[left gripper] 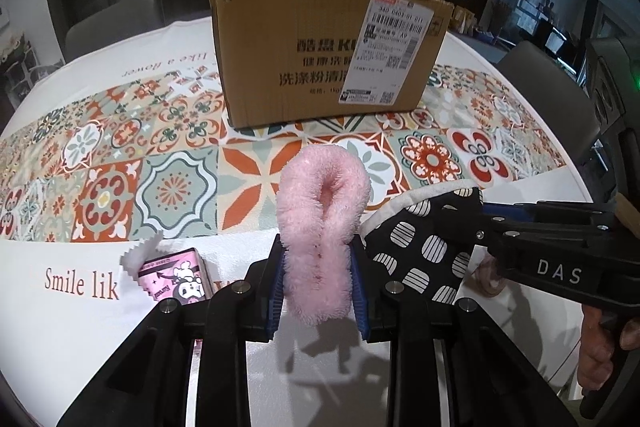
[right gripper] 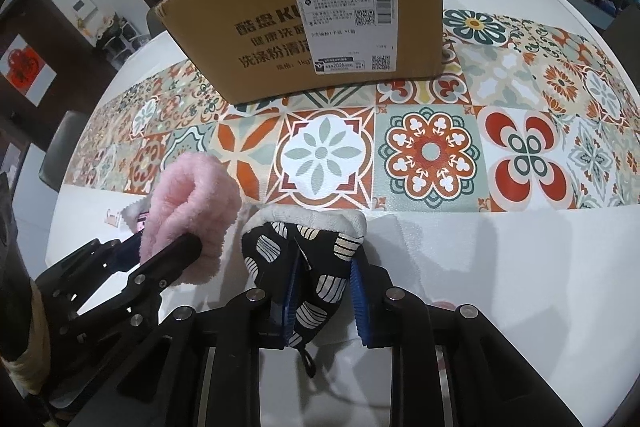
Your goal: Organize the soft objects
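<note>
My left gripper (left gripper: 318,279) is shut on a fluffy pink band (left gripper: 320,219), folded into a loop and held above the table. It also shows in the right wrist view (right gripper: 192,207). My right gripper (right gripper: 324,291) is shut on a black oven mitt with white oval prints and a cream cuff (right gripper: 304,255). The mitt also shows in the left wrist view (left gripper: 424,247), just right of the pink band. An open-topped cardboard box (left gripper: 320,55) stands on the far side of the table, ahead of both grippers, and shows in the right wrist view (right gripper: 304,23).
The round white table (right gripper: 500,267) has a patterned tile runner (left gripper: 168,155) across the middle. A small pink cartoon packet (left gripper: 176,277) lies at the near left. Chairs and dark cabinets stand behind the table.
</note>
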`<control>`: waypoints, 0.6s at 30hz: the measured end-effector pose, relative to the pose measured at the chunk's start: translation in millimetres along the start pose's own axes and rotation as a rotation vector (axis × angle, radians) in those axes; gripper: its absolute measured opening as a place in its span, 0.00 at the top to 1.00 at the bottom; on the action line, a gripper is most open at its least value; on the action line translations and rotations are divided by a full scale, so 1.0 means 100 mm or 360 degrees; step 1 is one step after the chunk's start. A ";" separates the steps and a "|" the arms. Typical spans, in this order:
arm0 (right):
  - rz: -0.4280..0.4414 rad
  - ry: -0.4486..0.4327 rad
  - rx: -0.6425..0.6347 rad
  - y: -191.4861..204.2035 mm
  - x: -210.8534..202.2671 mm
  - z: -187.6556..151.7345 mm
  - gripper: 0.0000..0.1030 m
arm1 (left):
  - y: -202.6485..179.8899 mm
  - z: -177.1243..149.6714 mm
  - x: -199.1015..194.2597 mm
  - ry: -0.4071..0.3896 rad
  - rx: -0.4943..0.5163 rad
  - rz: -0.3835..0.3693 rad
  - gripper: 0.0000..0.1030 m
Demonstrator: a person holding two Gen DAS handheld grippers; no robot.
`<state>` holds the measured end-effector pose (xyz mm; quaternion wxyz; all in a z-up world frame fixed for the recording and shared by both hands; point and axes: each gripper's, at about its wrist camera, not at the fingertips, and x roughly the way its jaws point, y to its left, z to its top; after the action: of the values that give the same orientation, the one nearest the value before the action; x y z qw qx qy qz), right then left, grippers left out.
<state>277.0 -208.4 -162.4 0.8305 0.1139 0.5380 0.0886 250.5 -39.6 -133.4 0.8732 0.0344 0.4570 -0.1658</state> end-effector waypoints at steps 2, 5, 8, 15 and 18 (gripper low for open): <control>0.0003 -0.0020 -0.0005 0.02 -0.05 0.00 0.76 | 0.00 0.02 -0.04 -0.0012 0.0001 0.0000 0.72; 0.0008 -0.0053 -0.0017 0.05 -0.12 0.01 0.76 | -0.01 0.04 -0.11 -0.0029 0.0002 0.0000 0.72; 0.0014 -0.0080 -0.0027 0.07 -0.20 0.01 0.76 | -0.02 0.08 -0.18 -0.0047 -0.0002 0.0005 0.72; 0.0010 -0.0162 -0.0054 0.13 -0.37 0.05 0.76 | -0.05 0.19 -0.37 -0.0136 -0.0005 0.0004 0.72; 0.0009 -0.0205 -0.0072 0.17 -0.45 0.08 0.76 | -0.07 0.25 -0.44 -0.0174 -0.0007 0.0004 0.72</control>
<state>266.0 -205.4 -115.1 0.8655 0.1020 0.4811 0.0955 244.8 -39.7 -82.7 0.8971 0.0239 0.4090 -0.1651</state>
